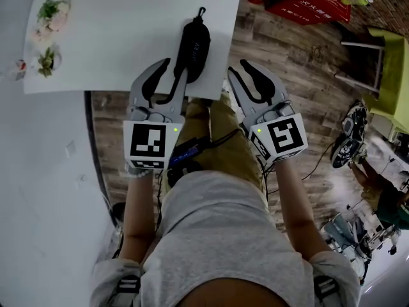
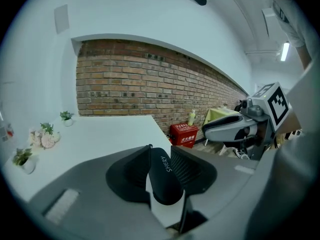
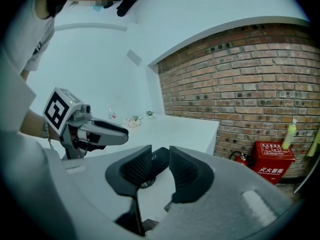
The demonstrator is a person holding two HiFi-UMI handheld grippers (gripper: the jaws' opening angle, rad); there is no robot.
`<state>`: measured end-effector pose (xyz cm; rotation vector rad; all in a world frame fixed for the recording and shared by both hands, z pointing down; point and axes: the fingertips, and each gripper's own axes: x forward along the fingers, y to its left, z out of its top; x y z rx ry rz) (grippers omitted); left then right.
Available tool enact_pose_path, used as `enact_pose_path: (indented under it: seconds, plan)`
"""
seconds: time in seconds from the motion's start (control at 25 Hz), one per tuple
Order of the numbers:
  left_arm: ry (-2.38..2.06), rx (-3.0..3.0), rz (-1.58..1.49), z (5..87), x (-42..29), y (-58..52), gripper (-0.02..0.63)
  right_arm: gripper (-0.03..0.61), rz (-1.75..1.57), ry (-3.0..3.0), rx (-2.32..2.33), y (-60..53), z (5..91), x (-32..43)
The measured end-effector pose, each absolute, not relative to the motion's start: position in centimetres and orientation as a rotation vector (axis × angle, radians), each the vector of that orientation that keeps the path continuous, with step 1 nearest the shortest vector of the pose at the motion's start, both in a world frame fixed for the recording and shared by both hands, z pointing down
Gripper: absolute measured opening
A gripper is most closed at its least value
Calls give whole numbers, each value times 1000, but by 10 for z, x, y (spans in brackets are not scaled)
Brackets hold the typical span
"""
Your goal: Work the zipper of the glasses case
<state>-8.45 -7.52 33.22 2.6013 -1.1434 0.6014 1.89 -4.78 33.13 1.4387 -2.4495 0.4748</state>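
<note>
Glasses case (image 2: 163,178) marked SHERY inside parted left claw (image 2: 161,149), right claw (image 3: 160,149) apart, empty.

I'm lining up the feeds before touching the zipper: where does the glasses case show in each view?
Head view: glasses case at top centre, on the white table's near edge, just ahead of the left gripper.
Left gripper view: glasses case at lower centre, framed between that gripper's jaws.
Right gripper view: glasses case at centre, seen beyond the gap of the right gripper's jaws.
Shared landmark: the red box, in all three.
</note>
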Motion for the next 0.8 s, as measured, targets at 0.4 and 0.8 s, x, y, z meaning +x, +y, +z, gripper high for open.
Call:
enact_pose_path:
  seconds: [0.4, 0.8]
  plan:
    - [-1155, 2532, 722, 364, -64, -93, 144, 106, 472, -2455, 1300, -70, 358, 31]
    - [-1156, 2417, 807, 397, -56, -102, 192, 106, 480, -2467, 1184, -85, 381, 33]
